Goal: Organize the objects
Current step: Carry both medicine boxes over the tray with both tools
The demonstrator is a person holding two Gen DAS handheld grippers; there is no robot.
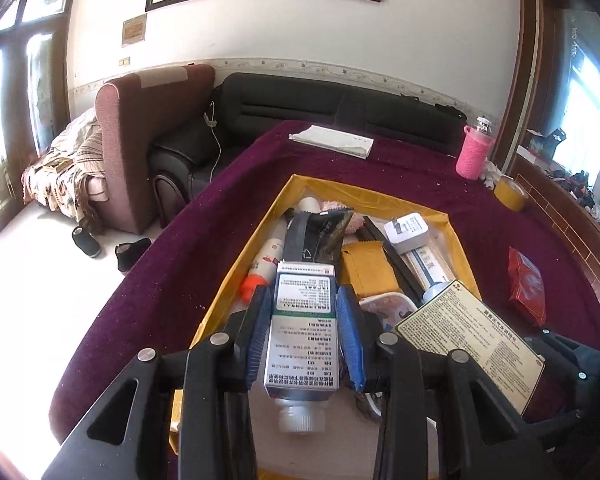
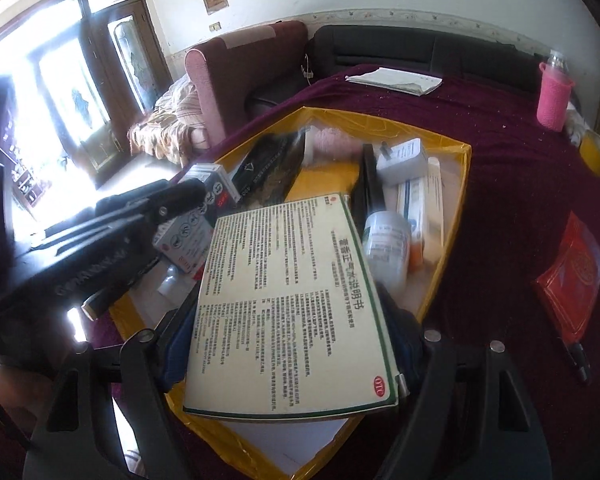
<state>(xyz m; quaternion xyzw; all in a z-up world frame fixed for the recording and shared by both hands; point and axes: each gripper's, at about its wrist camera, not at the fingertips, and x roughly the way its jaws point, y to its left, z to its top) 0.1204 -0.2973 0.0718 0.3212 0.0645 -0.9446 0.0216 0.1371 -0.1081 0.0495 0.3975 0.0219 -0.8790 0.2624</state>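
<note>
Left gripper (image 1: 304,316) pinches a white medicine box (image 1: 302,328) between its blue pads, over the near end of the yellow-rimmed tray (image 1: 458,236). Right gripper (image 2: 288,344) clamps a large cream medicine box (image 2: 288,304) with green edging, its jaws spread wide across it, above the same tray. Inside lie a dark foil packet (image 1: 324,236), a white tube (image 1: 266,258), a white charger (image 1: 406,230) and a small bottle (image 2: 386,246). On the purple tabletop, a red packet (image 1: 526,284) lies by the right edge and a pink-sleeved bottle (image 1: 474,150) stands toward the far right corner.
</note>
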